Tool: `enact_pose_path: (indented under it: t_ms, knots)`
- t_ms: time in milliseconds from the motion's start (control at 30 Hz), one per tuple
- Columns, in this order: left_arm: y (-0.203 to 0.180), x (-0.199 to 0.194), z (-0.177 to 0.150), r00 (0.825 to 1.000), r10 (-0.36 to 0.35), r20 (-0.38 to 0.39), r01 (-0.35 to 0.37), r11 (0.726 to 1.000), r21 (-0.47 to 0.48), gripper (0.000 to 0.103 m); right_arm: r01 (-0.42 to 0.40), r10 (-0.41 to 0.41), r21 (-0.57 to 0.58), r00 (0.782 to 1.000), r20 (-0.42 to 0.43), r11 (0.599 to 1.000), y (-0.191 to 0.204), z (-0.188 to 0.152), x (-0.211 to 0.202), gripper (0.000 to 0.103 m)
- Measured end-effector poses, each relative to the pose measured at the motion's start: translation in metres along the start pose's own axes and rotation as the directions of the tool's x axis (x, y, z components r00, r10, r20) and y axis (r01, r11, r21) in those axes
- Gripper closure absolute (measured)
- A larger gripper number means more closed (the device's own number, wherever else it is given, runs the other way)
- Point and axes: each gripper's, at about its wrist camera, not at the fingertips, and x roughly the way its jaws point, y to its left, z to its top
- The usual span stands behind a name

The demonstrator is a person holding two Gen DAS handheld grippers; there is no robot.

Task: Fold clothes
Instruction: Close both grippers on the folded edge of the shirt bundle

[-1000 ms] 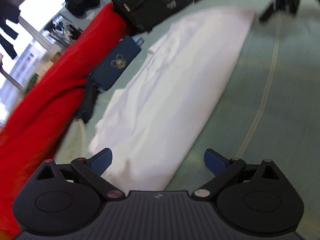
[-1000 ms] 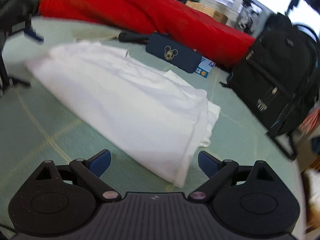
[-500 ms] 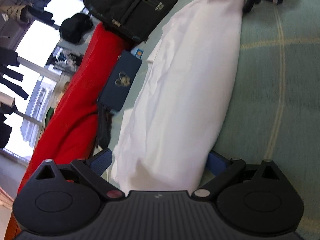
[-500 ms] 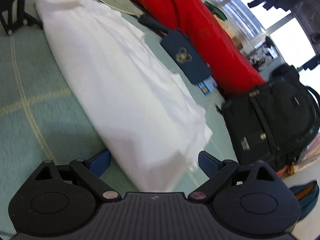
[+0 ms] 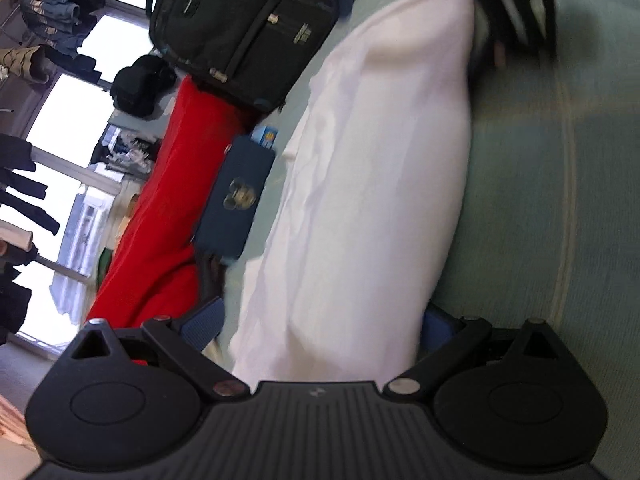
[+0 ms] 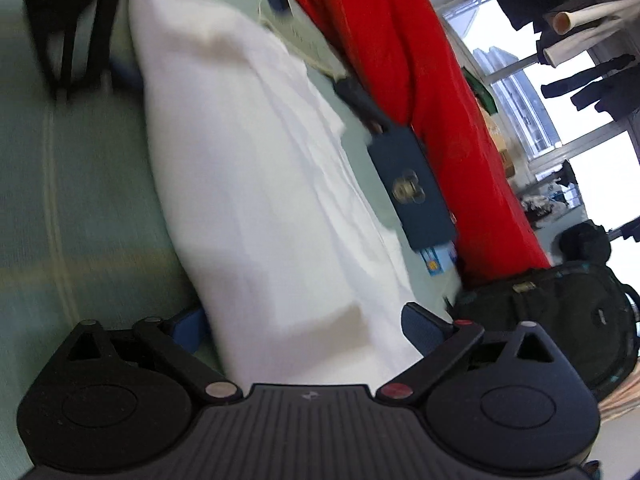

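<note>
Here the white garment [image 5: 372,184], already a long folded strip on the green mat [image 5: 560,200], awaits cross-folding: left gripper [image 5: 320,320] and right gripper [image 6: 304,320], jaws just widened, straddle opposite ends unclamped.

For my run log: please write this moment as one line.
phase: pre-grasp | left claw: open around white garment end | right claw: open around other end

You've got a plain white garment [image 5: 380,200] on a pale green mat [image 5: 560,200] with thin yellowish lines. Beside it there's a bright red cloth [image 5: 160,240], a navy pouch [image 5: 236,200] with a gold mouse-ears badge, and a black backpack [image 5: 240,32].
</note>
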Motion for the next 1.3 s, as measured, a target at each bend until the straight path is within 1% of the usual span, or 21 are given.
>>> enact_pose_path:
  t_ms: [133,233,300,433,467,533,600,700,733,767,833,867,900,933,967,1000,1033,1100,1133,1200,1300]
  knots:
    - [0.008,0.0,-0.022,0.998,0.019,-0.068,-0.02,0.999,-0.024,0.004,0.039,-0.045,-0.055,0.994,-0.102,0.998,-0.011,-0.029,0.002,0.0]
    - [0.007,0.0,-0.021,0.996,0.029,-0.079,-0.031,0.999,-0.02,0.005,0.048,-0.056,-0.076,0.992,-0.116,0.996,-0.008,-0.029,0.006,0.002]
    - [0.001,0.0,-0.01,0.997,0.046,-0.058,-0.046,0.999,0.008,0.005,0.064,-0.076,-0.136,0.993,-0.086,0.989,0.002,-0.018,0.007,0.004]
    - [-0.009,0.002,0.019,1.0,0.03,0.008,-0.031,0.999,0.012,0.006,0.04,-0.04,-0.154,0.999,0.005,0.987,0.015,0.017,0.009,0.01]
    - [-0.014,0.001,0.022,0.999,0.035,0.021,-0.036,0.999,0.036,0.006,0.034,-0.031,-0.168,0.999,0.021,0.985,0.02,0.024,0.01,0.011]
    - [-0.02,0.0,0.024,0.998,0.048,0.043,-0.051,0.995,0.086,0.006,0.065,-0.055,-0.246,0.997,0.047,0.967,0.03,0.026,0.012,0.012]
    - [-0.014,0.002,0.013,0.998,0.058,0.017,-0.059,0.995,0.086,0.006,0.074,-0.066,-0.25,0.997,0.042,0.965,0.026,0.018,0.011,0.012]
    - [-0.005,0.006,-0.01,0.994,0.092,-0.058,-0.087,0.992,0.094,0.006,0.105,-0.121,-0.232,0.991,-0.054,0.967,0.007,-0.007,0.023,0.014]
    - [-0.002,0.007,-0.017,0.992,0.095,-0.081,-0.088,0.992,0.086,0.007,0.108,-0.129,-0.231,0.988,-0.078,0.967,0.005,-0.013,0.025,0.018]
    - [-0.001,0.007,-0.019,0.992,0.088,-0.093,-0.081,0.994,0.078,0.011,0.11,-0.136,-0.23,0.986,-0.101,0.967,0.003,-0.02,0.026,0.022]
    - [-0.006,0.006,-0.018,0.992,0.075,-0.1,-0.066,0.994,0.088,0.021,0.083,-0.109,-0.241,0.989,-0.096,0.967,0.012,-0.016,0.024,0.047]
    - [-0.013,0.006,-0.015,0.992,0.082,-0.093,-0.07,0.99,0.122,0.028,0.068,-0.093,-0.248,0.991,-0.091,0.966,0.017,-0.013,0.023,0.052]
    - [-0.021,0.006,-0.012,0.992,0.092,-0.083,-0.078,0.984,0.16,0.037,0.079,-0.102,-0.287,0.993,-0.065,0.955,0.028,-0.009,0.022,0.058]
    - [-0.028,0.007,-0.008,0.992,0.1,-0.077,-0.084,0.979,0.187,0.042,0.098,-0.118,-0.325,0.992,-0.043,0.941,0.039,-0.005,0.022,0.064]
    - [-0.033,0.008,-0.005,0.992,0.103,-0.074,-0.086,0.976,0.201,0.052,0.104,-0.124,-0.349,0.992,-0.034,0.931,0.046,-0.002,0.024,0.069]
    - [-0.038,0.009,-0.004,0.992,0.105,-0.072,-0.088,0.974,0.211,0.061,0.108,-0.127,-0.372,0.992,-0.027,0.922,0.053,0.002,0.027,0.079]
    - [-0.042,0.01,-0.003,0.992,0.106,-0.07,-0.089,0.971,0.222,0.065,0.102,-0.121,-0.375,0.992,-0.029,0.922,0.055,0.003,0.028,0.086]
    - [-0.048,0.012,-0.002,0.993,0.1,-0.069,-0.082,0.97,0.23,0.081,0.092,-0.109,-0.372,0.994,-0.026,0.924,0.058,0.003,0.03,0.091]
    - [-0.049,0.013,-0.003,0.994,0.087,-0.071,-0.07,0.973,0.221,0.086,0.095,-0.109,-0.369,0.994,-0.017,0.924,0.059,0.003,0.03,0.091]
    - [-0.048,0.015,-0.004,0.995,0.064,-0.075,-0.047,0.978,0.205,0.103,0.089,-0.101,-0.348,0.995,-0.016,0.933,0.057,0.004,0.028,0.092]
    - [-0.042,0.016,-0.004,0.996,0.034,-0.08,-0.019,0.985,0.171,0.102,0.076,-0.086,-0.317,0.996,-0.015,0.946,0.051,-0.001,0.022,0.096]
